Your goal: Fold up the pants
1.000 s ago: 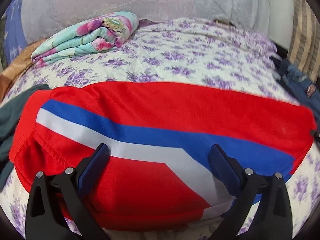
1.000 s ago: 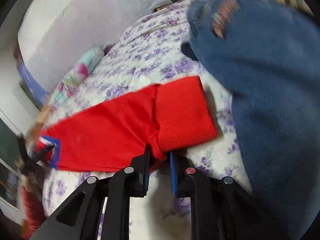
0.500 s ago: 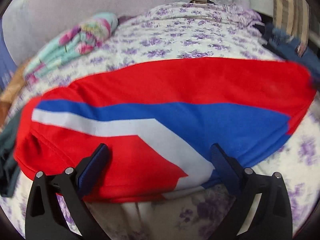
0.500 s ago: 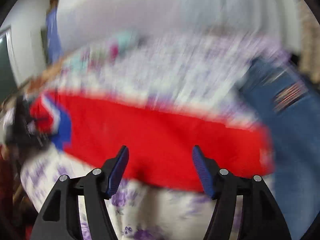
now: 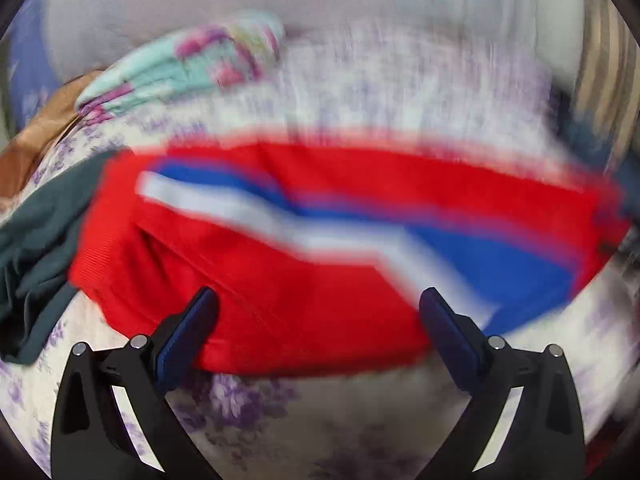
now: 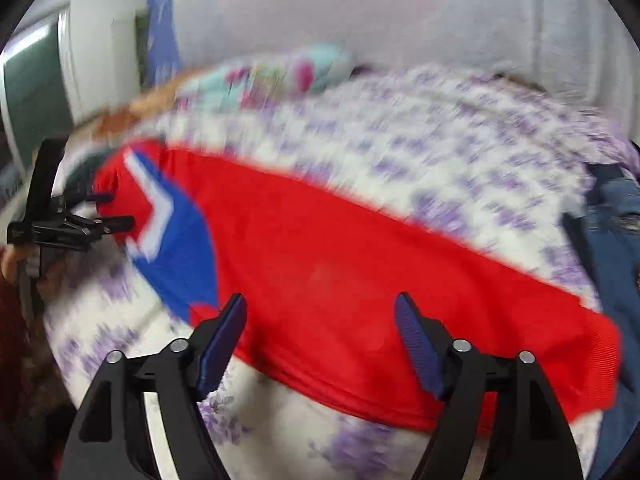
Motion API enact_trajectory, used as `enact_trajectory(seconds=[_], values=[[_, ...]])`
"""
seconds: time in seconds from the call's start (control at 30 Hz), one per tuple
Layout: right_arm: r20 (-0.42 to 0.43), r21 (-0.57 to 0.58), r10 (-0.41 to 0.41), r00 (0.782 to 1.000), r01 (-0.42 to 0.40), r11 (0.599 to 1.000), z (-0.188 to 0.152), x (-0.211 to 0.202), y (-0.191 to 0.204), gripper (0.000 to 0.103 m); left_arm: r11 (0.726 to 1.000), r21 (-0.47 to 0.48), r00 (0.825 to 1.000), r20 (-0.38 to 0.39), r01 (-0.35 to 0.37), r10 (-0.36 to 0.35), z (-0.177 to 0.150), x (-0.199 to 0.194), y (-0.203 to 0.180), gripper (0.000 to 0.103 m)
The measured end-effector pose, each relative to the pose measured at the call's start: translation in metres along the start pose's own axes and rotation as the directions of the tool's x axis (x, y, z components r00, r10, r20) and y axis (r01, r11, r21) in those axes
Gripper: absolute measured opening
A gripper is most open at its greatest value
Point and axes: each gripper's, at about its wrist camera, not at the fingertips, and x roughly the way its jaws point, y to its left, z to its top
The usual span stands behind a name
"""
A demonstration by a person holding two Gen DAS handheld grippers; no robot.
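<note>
Red pants with a blue and white stripe lie flat across the purple-flowered bed sheet, folded lengthwise. My left gripper is open and empty over the waist end's near edge. My right gripper is open and empty over the near edge of the red pants toward the ribbed cuff end. The left gripper also shows in the right wrist view at the far left, by the striped end. Both views are blurred by motion.
A folded floral blanket lies at the back left of the bed. A dark green garment lies left of the pants. Blue jeans lie at the right. A white headboard stands behind.
My right gripper has let go of the cuff end, opened, and swung round to face the pants' long edge. My left gripper stayed open and pulled back toward the near edge.
</note>
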Motion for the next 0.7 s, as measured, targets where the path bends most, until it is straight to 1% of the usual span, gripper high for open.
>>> enact_trajectory(seconds=[0.03,0.07,0.13,0.2,0.27,0.33,0.37,0.43,0.47,0.53,0.57,0.6,0.63,0.67,0.7], values=[[-0.048,-0.016,-0.004,0.999,0.003,1.0,-0.003,0.012,0.003,0.082,0.998,0.049,0.999,0.01,-0.036,0.036,0.001,-0.004,-0.008,0.098],[-0.043,-0.023,-0.01,0.999,0.009,1.0,-0.006,0.014,0.005,0.083,0.997,0.068,0.999,0.007,-0.034,0.034,0.004,-0.005,-0.012,0.098],[-0.046,0.01,0.024,0.999,-0.023,1.0,-0.001,0.005,-0.002,0.083,0.995,0.094,0.999,0.027,-0.028,0.025,0.004,-0.01,-0.011,0.098],[-0.005,0.043,0.067,0.998,-0.067,0.997,0.008,-0.004,-0.009,0.083,0.997,0.073,0.996,0.088,-0.021,0.015,0.01,-0.023,-0.001,0.098],[0.024,0.066,0.098,0.995,-0.099,0.993,0.024,-0.003,-0.012,0.083,1.0,0.02,0.986,0.169,-0.002,-0.002,0.024,-0.036,0.013,0.098],[0.068,0.067,0.141,0.988,-0.145,0.987,0.054,0.004,-0.003,0.083,1.0,-0.021,0.978,0.207,0.0,0.004,0.038,-0.038,0.022,0.098],[0.092,0.049,0.148,0.985,-0.152,0.987,0.07,0.009,0.005,0.083,0.999,-0.053,0.976,0.216,-0.007,0.018,0.047,-0.035,0.029,0.098],[0.118,0.017,0.154,0.981,-0.157,0.987,0.097,0.021,0.021,0.082,0.995,-0.101,0.981,0.19,-0.018,0.037,0.061,-0.019,0.041,0.098],[0.121,-0.002,0.163,0.979,-0.164,0.986,0.111,0.027,0.031,0.081,0.992,-0.124,0.989,0.14,-0.02,0.038,0.062,-0.004,0.047,0.098],[0.117,-0.06,0.154,0.981,-0.148,0.987,0.142,0.046,0.051,0.081,0.992,-0.125,0.998,0.059,-0.01,0.018,0.054,0.021,0.05,0.098],[0.114,-0.077,0.149,0.982,-0.141,0.987,0.155,0.056,0.057,0.081,0.994,-0.111,1.0,-0.001,0.004,-0.004,0.049,0.033,0.05,0.098],[0.102,-0.074,0.155,0.983,-0.148,0.986,0.171,0.071,0.06,0.079,0.993,-0.115,1.0,0.005,0.009,-0.009,0.047,0.031,0.049,0.098],[0.093,-0.049,0.173,0.981,-0.169,0.984,0.181,0.082,0.059,0.076,0.992,-0.125,0.999,0.035,0.019,-0.015,0.047,0.025,0.051,0.098],[0.081,-0.012,0.197,0.977,-0.196,0.98,0.189,0.094,0.058,0.068,0.991,-0.13,0.999,0.034,0.031,-0.027,0.046,0.025,0.053,0.098],[0.052,0.03,0.218,0.974,-0.22,0.975,0.196,0.11,0.057,0.057,0.989,-0.139,0.999,0.026,0.042,-0.039,0.045,0.027,0.055,0.098]])
